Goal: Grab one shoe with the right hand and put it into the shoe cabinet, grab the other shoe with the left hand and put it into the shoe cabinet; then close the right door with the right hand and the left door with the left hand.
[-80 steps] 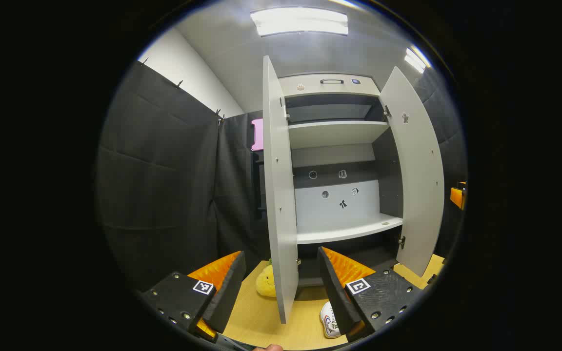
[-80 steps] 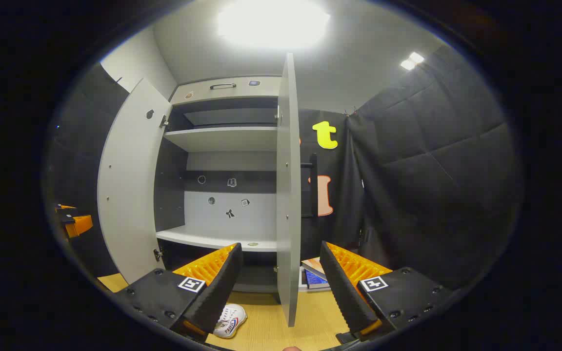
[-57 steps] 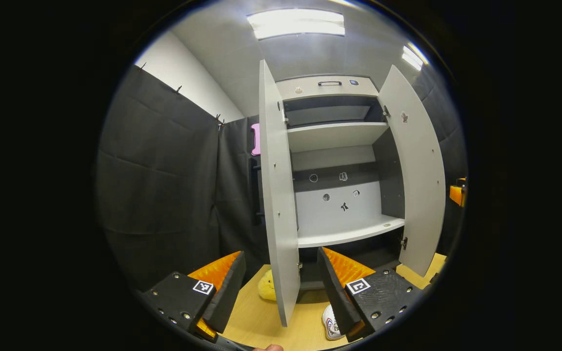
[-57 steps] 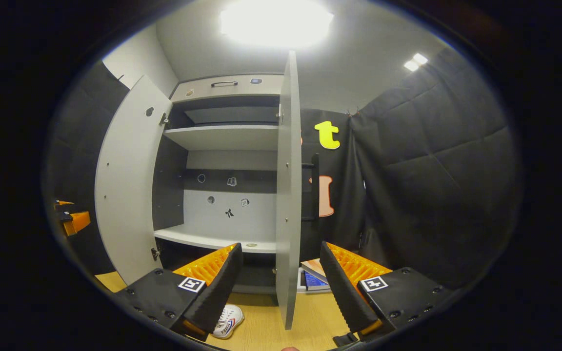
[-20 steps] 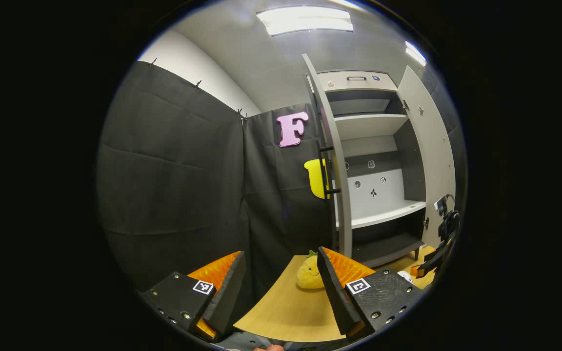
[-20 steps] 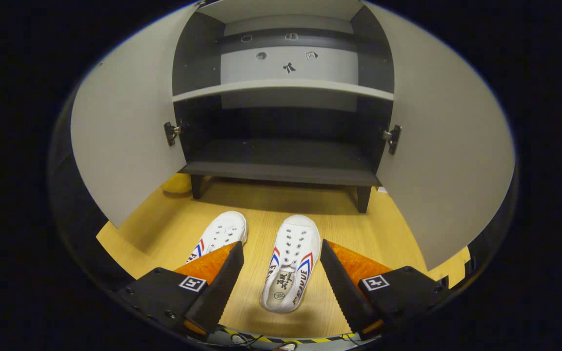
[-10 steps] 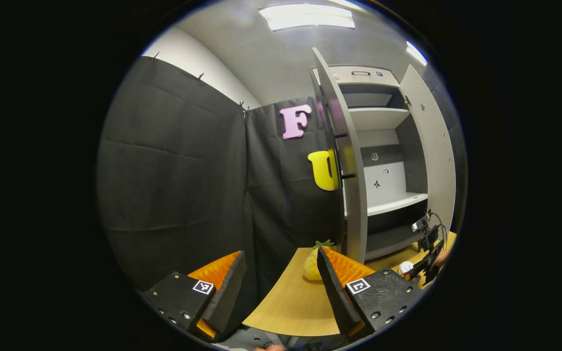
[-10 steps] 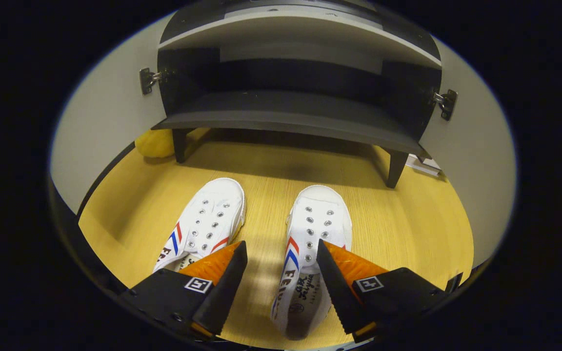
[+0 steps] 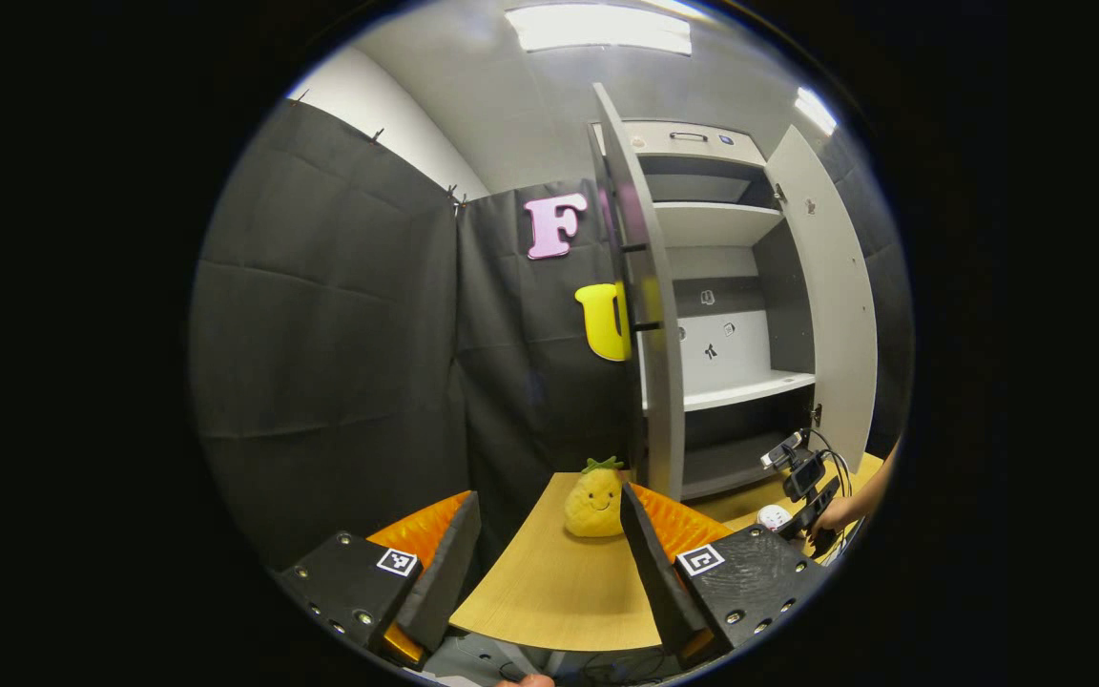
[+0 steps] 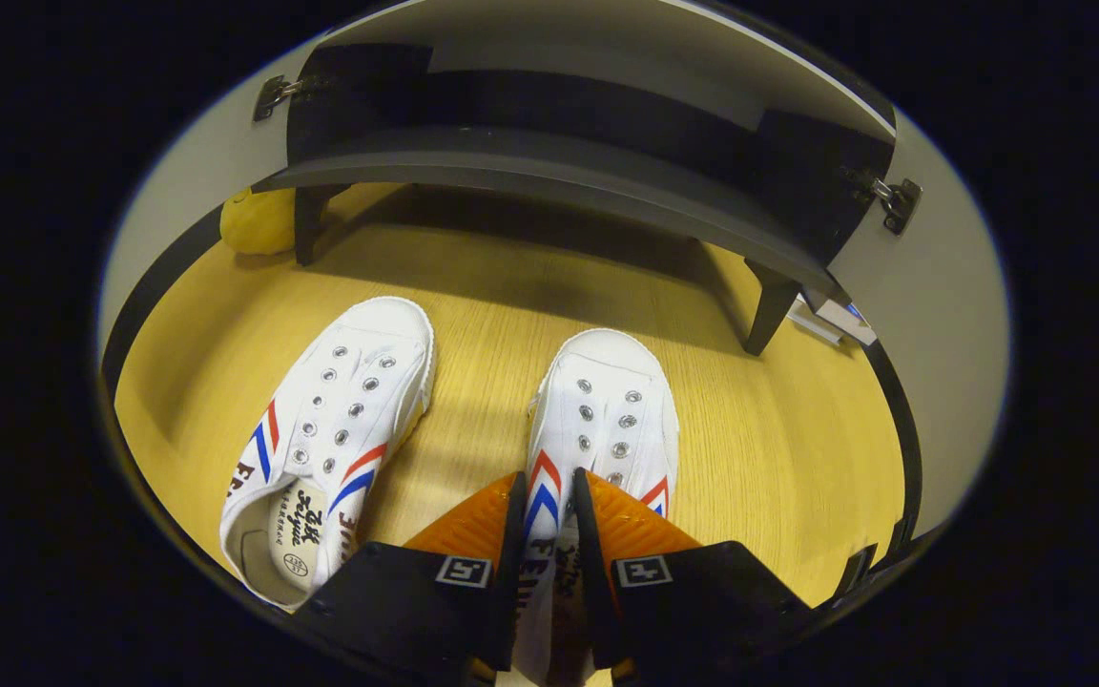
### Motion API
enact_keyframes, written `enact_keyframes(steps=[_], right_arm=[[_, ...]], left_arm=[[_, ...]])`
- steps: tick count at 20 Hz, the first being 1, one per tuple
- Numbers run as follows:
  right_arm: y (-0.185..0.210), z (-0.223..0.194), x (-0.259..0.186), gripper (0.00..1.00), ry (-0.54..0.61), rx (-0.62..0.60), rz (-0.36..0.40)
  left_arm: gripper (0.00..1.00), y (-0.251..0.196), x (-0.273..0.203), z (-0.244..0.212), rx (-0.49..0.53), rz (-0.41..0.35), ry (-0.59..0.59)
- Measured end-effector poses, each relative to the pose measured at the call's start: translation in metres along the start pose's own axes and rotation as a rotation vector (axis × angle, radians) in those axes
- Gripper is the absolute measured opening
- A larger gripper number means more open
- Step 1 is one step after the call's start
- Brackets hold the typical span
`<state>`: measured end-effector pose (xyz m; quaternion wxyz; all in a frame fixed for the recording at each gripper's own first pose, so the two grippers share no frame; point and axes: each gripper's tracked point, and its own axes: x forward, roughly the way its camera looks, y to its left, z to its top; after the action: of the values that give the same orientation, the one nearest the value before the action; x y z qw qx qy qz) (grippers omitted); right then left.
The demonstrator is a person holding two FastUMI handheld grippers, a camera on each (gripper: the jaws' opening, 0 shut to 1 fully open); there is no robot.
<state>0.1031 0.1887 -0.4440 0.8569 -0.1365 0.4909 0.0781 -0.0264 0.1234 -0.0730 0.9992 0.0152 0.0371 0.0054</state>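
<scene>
Two white slip-on shoes with red and blue stripes lie side by side on the wooden floor in the right gripper view. My right gripper [image 10: 547,515] is shut on the left side wall of the right-hand shoe [image 10: 611,405], near its opening. The left-hand shoe [image 10: 335,420] lies untouched beside it. Just beyond them stands the shoe cabinet, its dark bottom shelf [image 10: 549,181] bare. My left gripper [image 9: 549,539] hangs open and holds nothing, well left of the cabinet [image 9: 731,286], whose two doors stand open. Far off I see the right gripper [image 9: 802,474] low by the cabinet.
A yellow pineapple plush [image 9: 595,498] sits on the floor by the left door [image 9: 656,382], seen as plush [image 10: 259,219] near a cabinet leg. The open right door [image 10: 950,315] flanks the shoes. Books [image 10: 831,315] lie behind the right leg. A hand [image 9: 840,510] holds the right gripper.
My right gripper dropped from the cabinet to the floor and, in the last half second, shut on the right-hand shoe. My left gripper swung left, away from the cabinet front.
</scene>
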Motion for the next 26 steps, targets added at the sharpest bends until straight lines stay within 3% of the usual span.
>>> enact_keyframes(steps=[1,3,7,13,26], right_arm=[[-0.001,0.001,-0.001,0.29,-0.004,0.004,0.004],[-0.001,0.002,-0.005,0.08,-0.017,0.035,0.041],[-0.010,0.006,-0.016,0.00,-0.057,0.112,0.075],[-0.028,0.033,-0.059,0.02,-0.148,0.220,0.179],[-0.080,0.163,-0.203,0.01,-0.506,0.191,0.272]], left_arm=[[0.79,-0.008,0.003,0.001,0.002,-0.004,0.000],[0.79,-0.022,0.007,0.005,0.001,-0.016,-0.002],[0.80,-0.051,0.016,0.013,0.015,-0.053,-0.019],[0.80,-0.104,0.030,0.021,0.019,-0.124,-0.036],[0.80,-0.184,0.058,0.023,-0.016,-0.219,-0.039]])
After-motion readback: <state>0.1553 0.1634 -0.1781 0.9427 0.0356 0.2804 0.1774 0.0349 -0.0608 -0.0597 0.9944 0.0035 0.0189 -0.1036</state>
